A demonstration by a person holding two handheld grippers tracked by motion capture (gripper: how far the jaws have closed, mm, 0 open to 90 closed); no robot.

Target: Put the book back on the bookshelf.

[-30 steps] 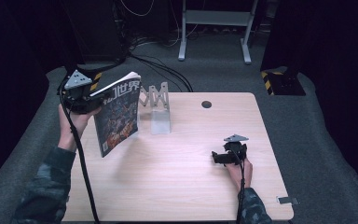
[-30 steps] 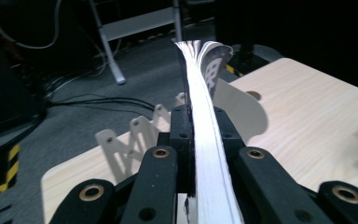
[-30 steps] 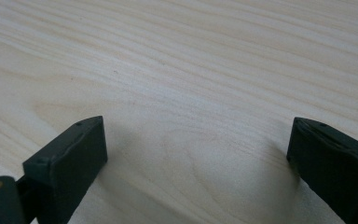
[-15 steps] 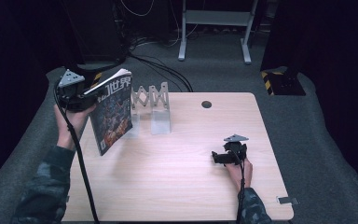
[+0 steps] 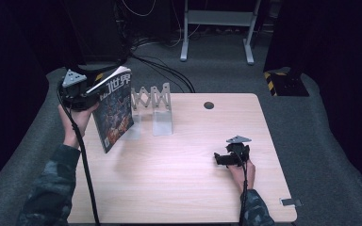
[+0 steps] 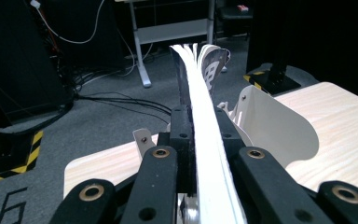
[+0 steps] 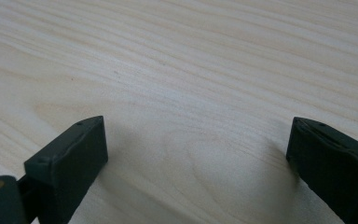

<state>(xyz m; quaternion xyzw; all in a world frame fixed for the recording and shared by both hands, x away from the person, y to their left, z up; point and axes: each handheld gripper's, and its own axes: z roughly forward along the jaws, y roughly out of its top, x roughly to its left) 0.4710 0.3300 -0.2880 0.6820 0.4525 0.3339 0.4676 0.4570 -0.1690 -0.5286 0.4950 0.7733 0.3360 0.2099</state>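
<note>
On the left side of the desk (image 5: 179,188), my left hand-held gripper (image 5: 86,96) holds a magazine (image 5: 114,113) up in the air. Its two black jaws squeeze tight on the magazine, one on each side. My left hand (image 5: 73,125) is under that hand-held gripper, out past the left edge of the desk. The magazine stands up tall on its edge and leans a little. It has a dark cover with big white letters at the top. Its bottom corner hangs just over the desk, near the left edge. I cannot tell if that corner touches the wood.

From the left gripper view, I look right along the white pages of the magazine (image 6: 200,116). The pages run up between the two jaws and fan out a bit at the far end.

Just to the right of the magazine stands a white rack (image 5: 153,106). It has a zigzag part on top and flat white plates that stand up from the desk. Seen along my left jaws, one rounded plate of the rack (image 6: 279,128) is just beside the magazine. A small round hole (image 5: 209,105) is in the desk near the far edge.

My right hand-held gripper (image 5: 226,157) is on the right side of the desk, well apart from the magazine. My right hand (image 5: 239,168) rests it there, low on the wood. Its jaws stand wide apart with only bare wood between them.
</note>
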